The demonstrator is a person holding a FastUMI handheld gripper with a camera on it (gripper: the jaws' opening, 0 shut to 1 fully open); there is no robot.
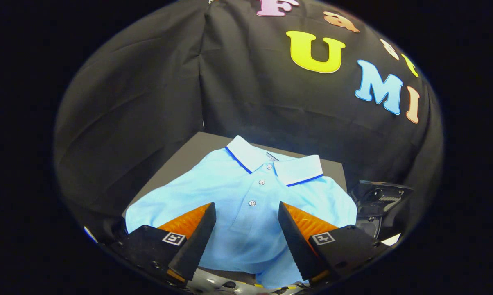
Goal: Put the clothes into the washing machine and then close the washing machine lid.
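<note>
A light blue polo shirt (246, 205) with a white collar edged in dark blue lies spread flat on a dark grey table (201, 143), collar toward the booth wall. My gripper (246, 209) hovers over the shirt's chest, open, with its button placket showing in the wide gap between the two fingers. Nothing is held. A dark machine part with an open lid (377, 196), probably the washing machine, sits to the right of the table.
The black cloth wall hangs close behind the table and wraps round on the left. A small white patch (392, 239) shows beside the dark machine at the right.
</note>
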